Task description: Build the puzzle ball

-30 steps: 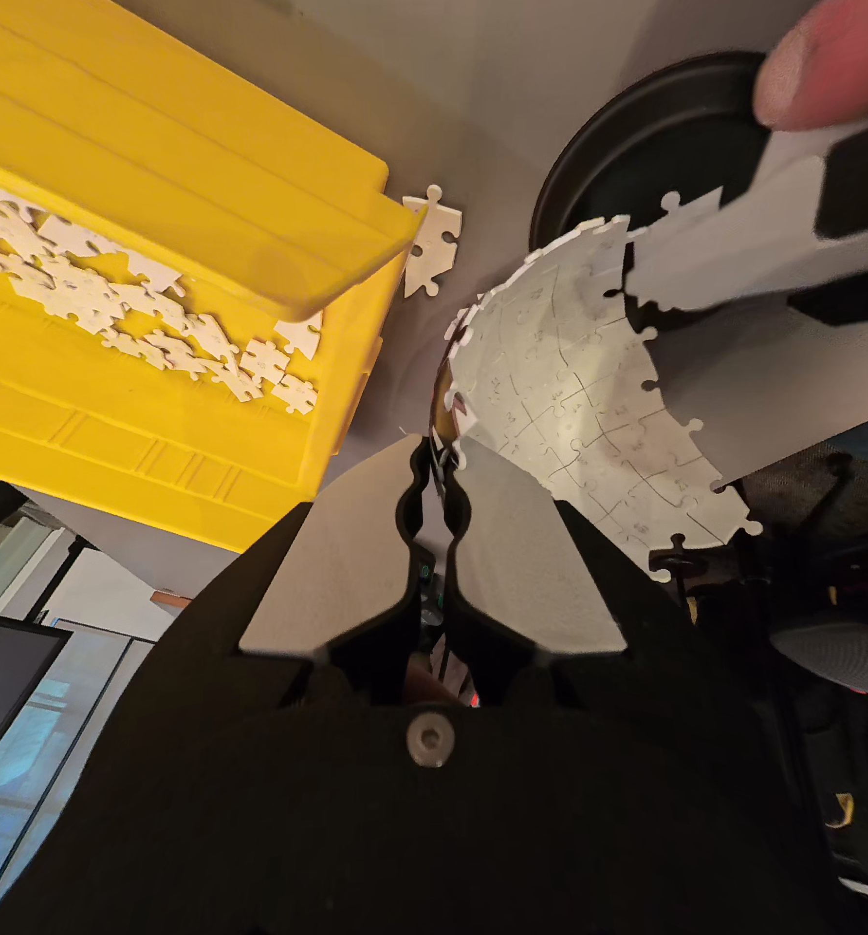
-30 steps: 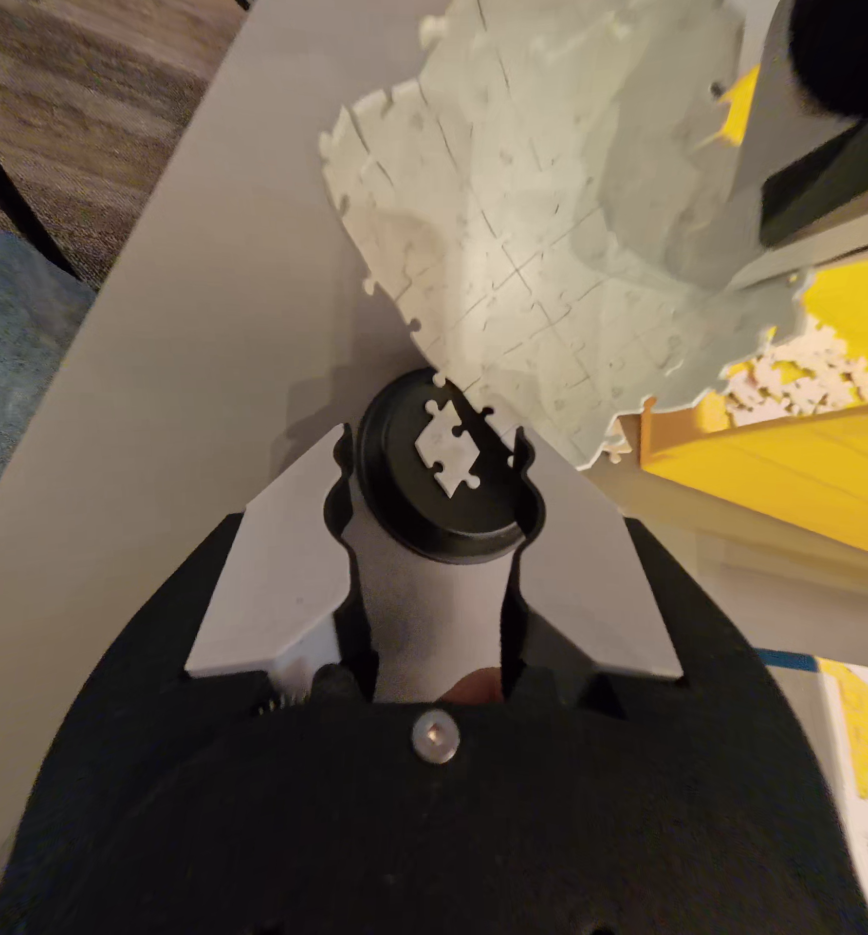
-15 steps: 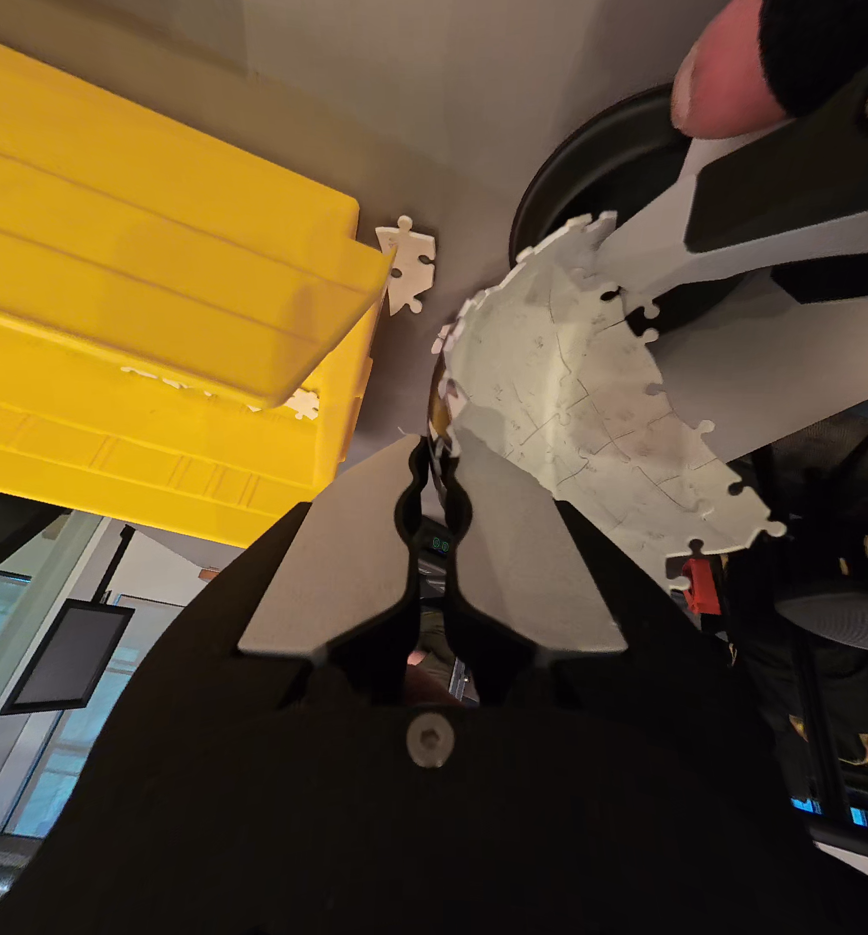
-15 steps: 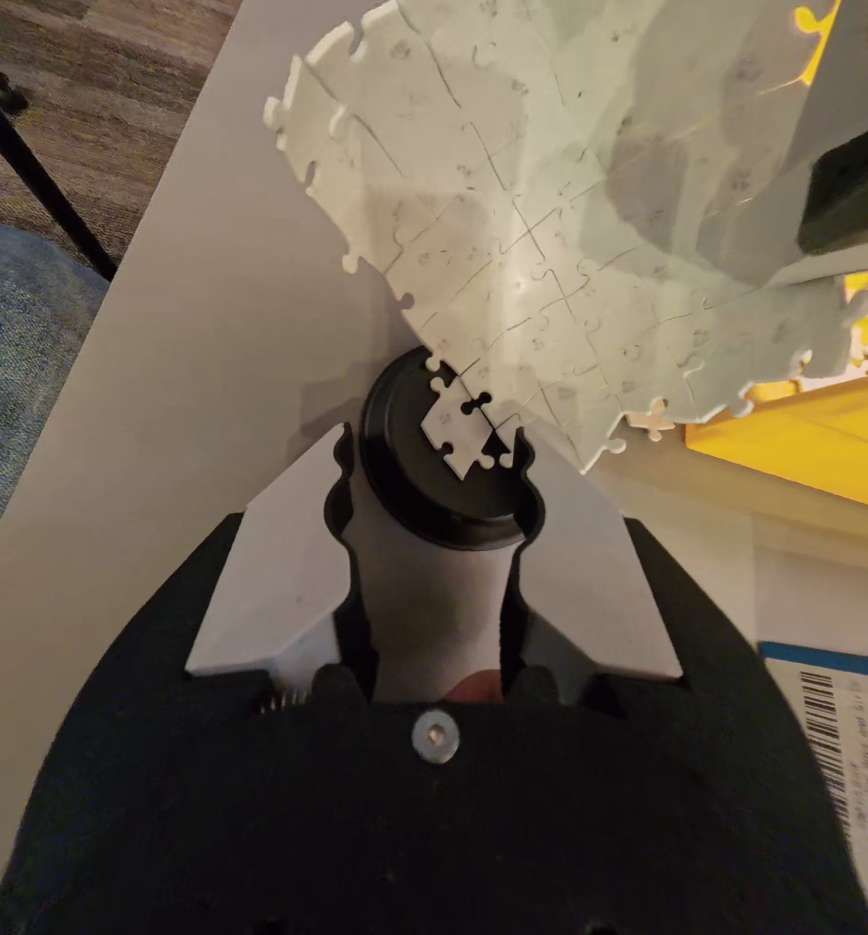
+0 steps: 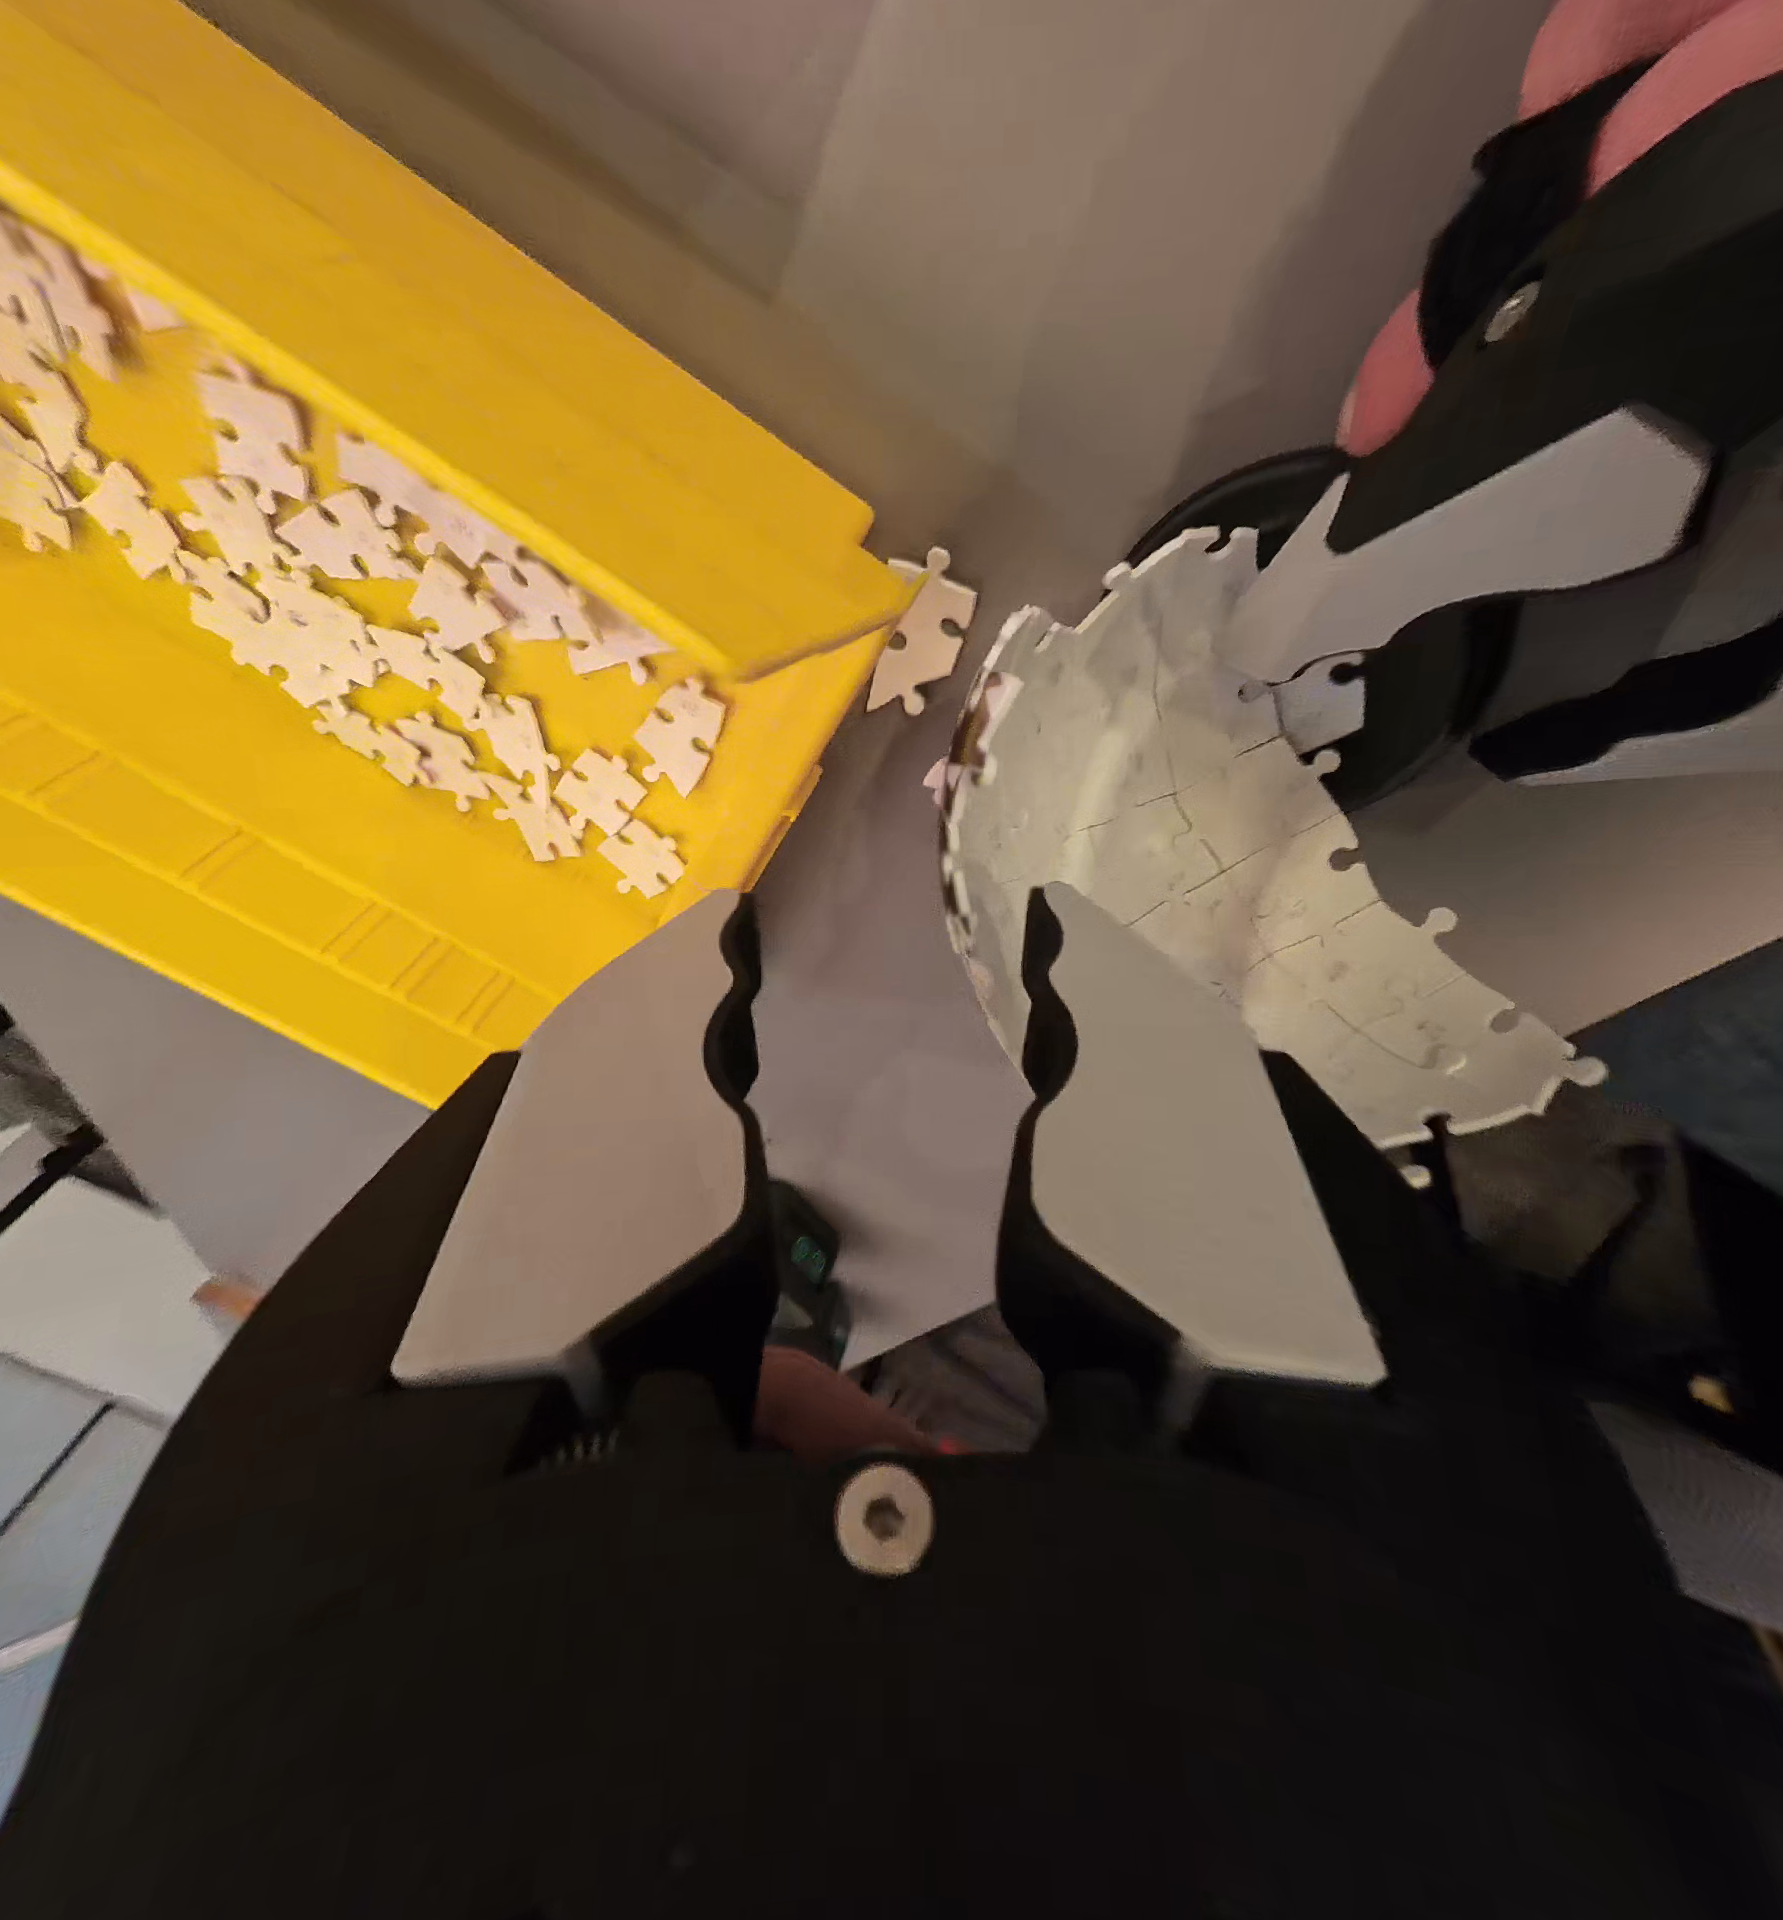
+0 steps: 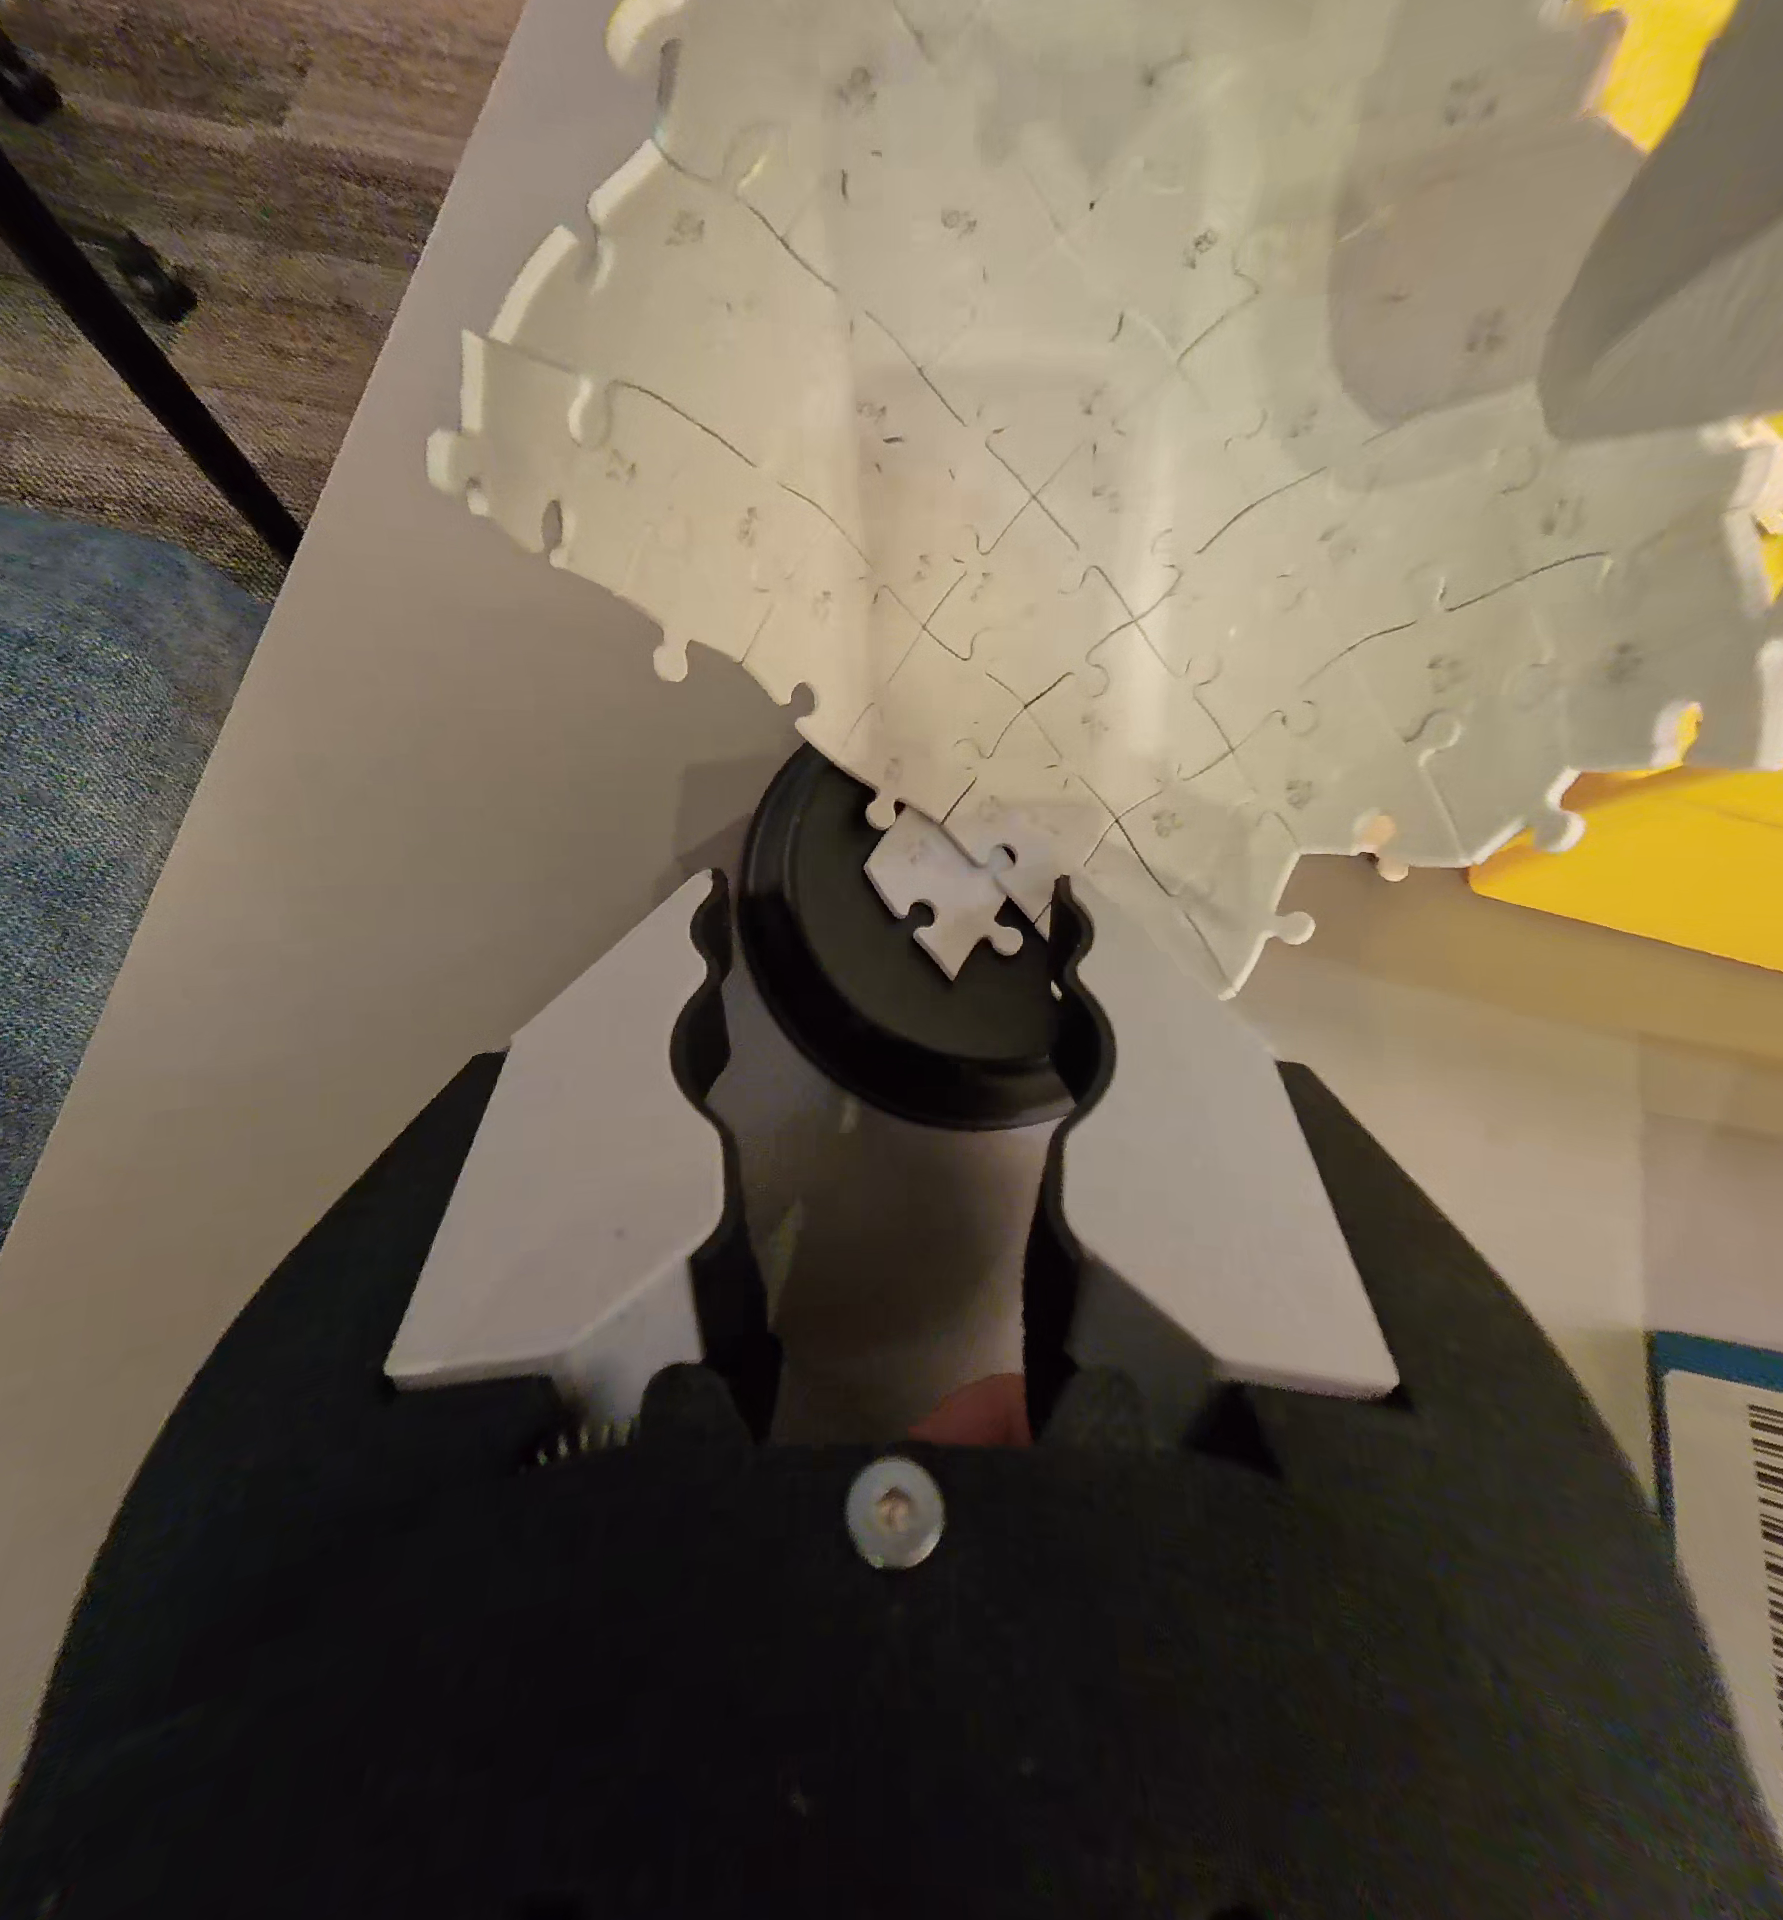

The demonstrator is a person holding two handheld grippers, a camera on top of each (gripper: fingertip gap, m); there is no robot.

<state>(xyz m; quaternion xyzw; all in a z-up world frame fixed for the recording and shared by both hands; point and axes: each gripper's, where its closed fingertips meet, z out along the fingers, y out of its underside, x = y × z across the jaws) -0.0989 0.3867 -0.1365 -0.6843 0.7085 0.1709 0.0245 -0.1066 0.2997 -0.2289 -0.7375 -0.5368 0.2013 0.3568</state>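
The partly built puzzle ball [image 5: 1157, 790] is a white curved shell, also seen in the right wrist view [image 6: 1074, 468]. Its lower edge is at the black round stand [image 6: 866, 1029]. My left gripper [image 5: 887, 925] is open; its right finger [image 5: 1157, 1122] overlaps the shell's near edge without gripping it. My right gripper [image 6: 887, 904] is open, with its fingertips on either side of the stand. A loose white piece [image 6: 954, 899] lies on the stand against the shell's edge. It also shows in the left wrist view [image 5: 1318, 696], beside the right gripper [image 5: 1489, 540].
A yellow bin [image 5: 471, 395] with several loose white pieces [image 5: 347, 603] stands left of the shell; its corner shows in the right wrist view [image 6: 1656, 894]. One stray piece [image 5: 923, 644] lies beside the bin. A barcoded box [image 6: 1780, 1558] sits at the right. The table edge [image 6: 243, 727] runs along the left.
My left gripper has opened and let go of the shell's edge. The shell has come closer to the right wrist camera, and the loose piece now meets its edge.
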